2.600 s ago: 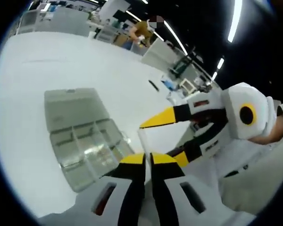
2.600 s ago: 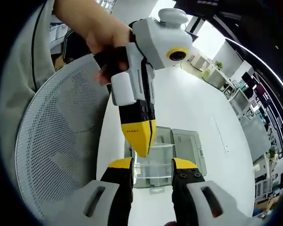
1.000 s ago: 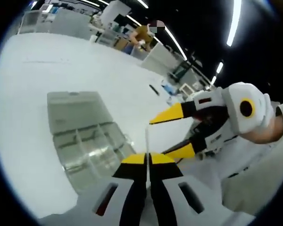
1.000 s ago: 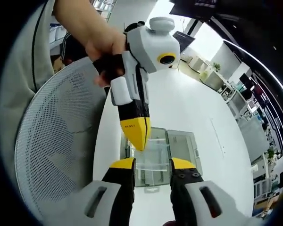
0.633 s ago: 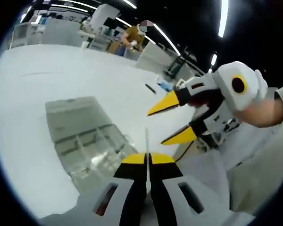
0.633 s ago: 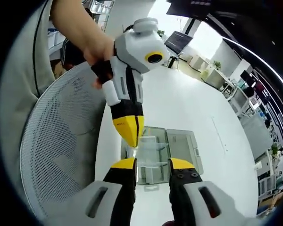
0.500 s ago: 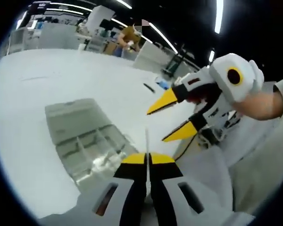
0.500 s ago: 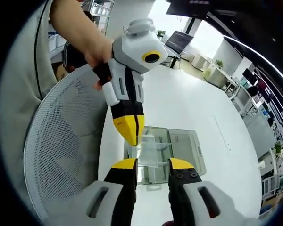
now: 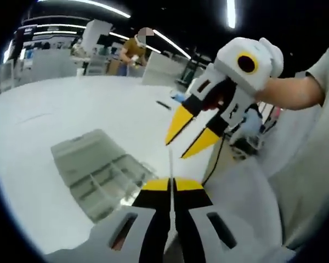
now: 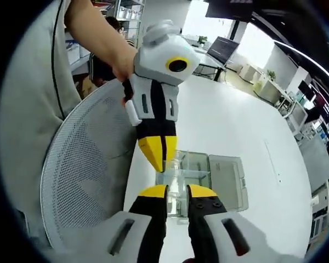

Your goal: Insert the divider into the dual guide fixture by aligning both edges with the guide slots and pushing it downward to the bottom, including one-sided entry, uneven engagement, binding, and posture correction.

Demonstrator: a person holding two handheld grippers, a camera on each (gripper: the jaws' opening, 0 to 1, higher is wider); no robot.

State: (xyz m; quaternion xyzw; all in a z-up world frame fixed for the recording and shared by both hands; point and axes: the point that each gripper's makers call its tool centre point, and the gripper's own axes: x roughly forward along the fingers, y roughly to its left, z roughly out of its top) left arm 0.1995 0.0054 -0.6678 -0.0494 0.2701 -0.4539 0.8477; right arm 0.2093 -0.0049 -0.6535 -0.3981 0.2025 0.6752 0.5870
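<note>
Left gripper [image 9: 172, 185] clamping divider [image 9: 170, 164] above fixture [image 9: 101, 172], right gripper [image 10: 177, 192] slightly parted

Open-plan lab — strip lights [image 9: 230, 6], desks [image 10: 274, 87], monitor [image 10: 223, 48].

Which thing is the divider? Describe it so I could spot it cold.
Start at the white table and find the clear compartment box lying open on it. Above the box's near side, the left gripper pinches a thin clear divider edge-on between its yellow tips. Unlike the box's fitted partitions, it is loose and held in the air.
</note>
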